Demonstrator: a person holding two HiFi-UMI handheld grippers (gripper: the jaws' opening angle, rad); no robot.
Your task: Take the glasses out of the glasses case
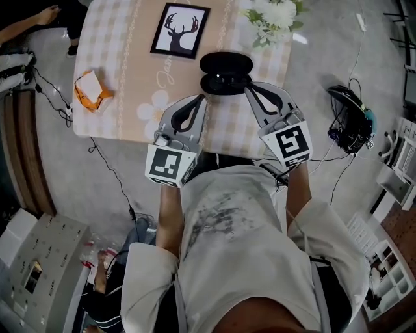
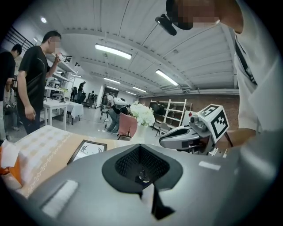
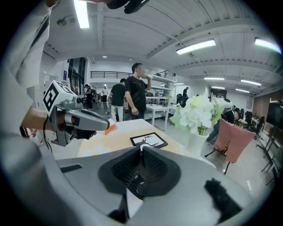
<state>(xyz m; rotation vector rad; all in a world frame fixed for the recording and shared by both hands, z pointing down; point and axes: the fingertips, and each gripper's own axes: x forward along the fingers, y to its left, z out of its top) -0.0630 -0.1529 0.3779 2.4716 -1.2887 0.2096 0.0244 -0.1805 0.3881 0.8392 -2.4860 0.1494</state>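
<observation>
A black glasses case (image 1: 225, 71) lies open near the table's front edge, lid raised toward the back. Whether glasses lie in its dark lower half I cannot make out. My left gripper (image 1: 202, 97) hovers just left of and below the case, its jaws shut with nothing between them. My right gripper (image 1: 249, 86) points at the case's right end, also shut and empty. In the left gripper view the jaws (image 2: 140, 146) meet at the tip and the right gripper (image 2: 190, 134) shows beside them. The right gripper view shows its closed jaws (image 3: 141, 148); the case is hidden below them.
The table (image 1: 117, 45) carries a checked cloth, a framed deer picture (image 1: 180, 30), white flowers (image 1: 276, 14) at the back right and an orange packet (image 1: 92, 90) at the left. Cables and a headset (image 1: 351, 117) lie on the floor. People (image 3: 136, 95) stand beyond the table.
</observation>
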